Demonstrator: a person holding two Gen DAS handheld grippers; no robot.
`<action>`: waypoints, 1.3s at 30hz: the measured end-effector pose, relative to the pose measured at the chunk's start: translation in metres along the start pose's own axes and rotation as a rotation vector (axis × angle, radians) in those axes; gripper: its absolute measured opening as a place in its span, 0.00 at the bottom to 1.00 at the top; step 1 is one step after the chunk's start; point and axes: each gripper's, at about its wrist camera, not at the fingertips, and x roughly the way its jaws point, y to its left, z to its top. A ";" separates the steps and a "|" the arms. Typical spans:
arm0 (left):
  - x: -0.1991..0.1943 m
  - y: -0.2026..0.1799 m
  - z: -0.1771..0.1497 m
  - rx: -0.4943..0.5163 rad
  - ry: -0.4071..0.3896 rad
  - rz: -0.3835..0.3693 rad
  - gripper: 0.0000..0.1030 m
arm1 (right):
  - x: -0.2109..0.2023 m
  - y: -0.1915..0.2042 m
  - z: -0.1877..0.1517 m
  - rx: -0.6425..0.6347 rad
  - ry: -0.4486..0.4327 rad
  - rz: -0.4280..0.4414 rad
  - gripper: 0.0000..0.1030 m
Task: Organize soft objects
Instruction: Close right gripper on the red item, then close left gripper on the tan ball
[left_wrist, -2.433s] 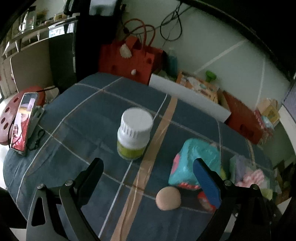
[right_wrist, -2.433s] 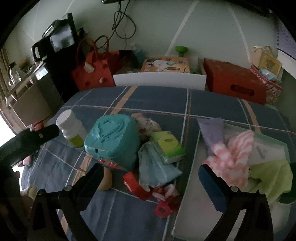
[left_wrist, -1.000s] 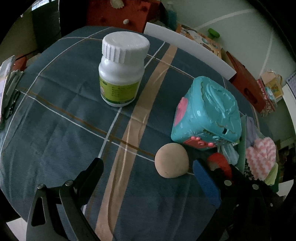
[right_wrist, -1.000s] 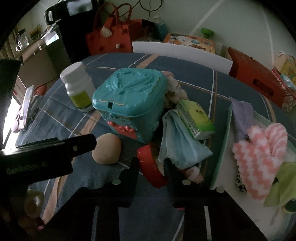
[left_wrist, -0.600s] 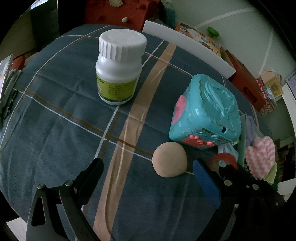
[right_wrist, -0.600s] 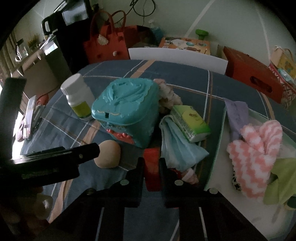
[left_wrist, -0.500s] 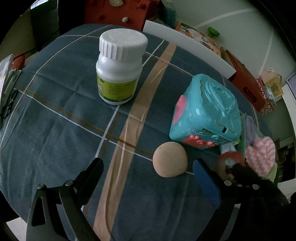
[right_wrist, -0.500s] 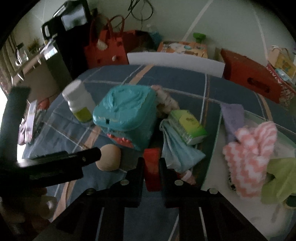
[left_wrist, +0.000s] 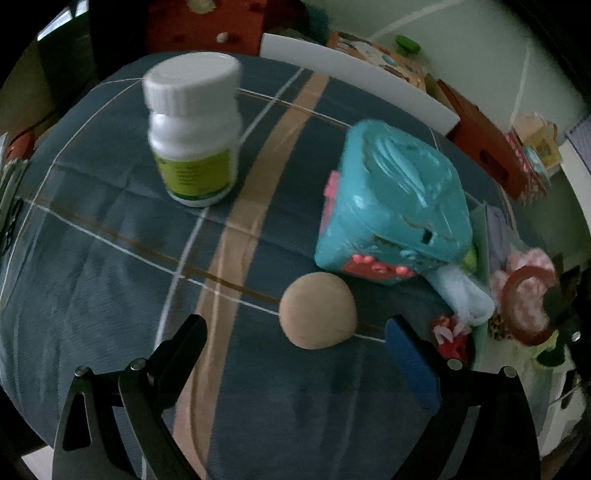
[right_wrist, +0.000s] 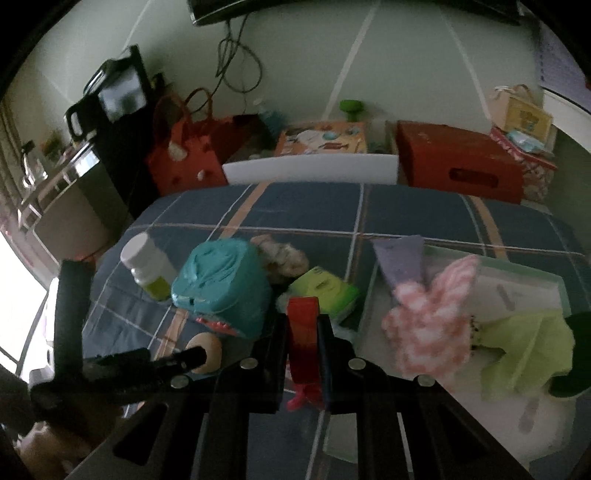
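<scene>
The right tool (right_wrist: 303, 332) is raised above the tabletop (right_wrist: 406, 206), clenched on a red ring (right_wrist: 303, 339) held upright between its jaws, just right of the teal toy box (right_wrist: 221, 288). The left tool (left_wrist: 295, 354) hovers low, released, jaws spread, with the tan ball (left_wrist: 317, 310) between them, in front of that box. The white tray (right_wrist: 517, 295) with a pink-striped cloth (right_wrist: 432, 332) lies right of the box; plaid cloth behind the box is open.

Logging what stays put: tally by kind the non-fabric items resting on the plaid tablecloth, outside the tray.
White-capped bottle: 1
Teal toy box: 1
Tan ball: 1
Green wipes pack: 1
Total: 4
Not counted: the red band, held in the right gripper.
</scene>
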 end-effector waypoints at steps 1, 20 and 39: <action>0.002 -0.002 -0.001 0.009 0.005 0.004 0.94 | -0.001 -0.003 0.000 0.008 0.000 -0.003 0.16; 0.028 -0.038 -0.002 0.166 0.026 0.086 0.50 | -0.003 -0.019 -0.001 0.055 0.006 -0.011 0.16; -0.028 0.024 0.012 -0.038 -0.102 -0.066 0.50 | 0.004 -0.015 -0.002 0.037 0.018 -0.084 0.16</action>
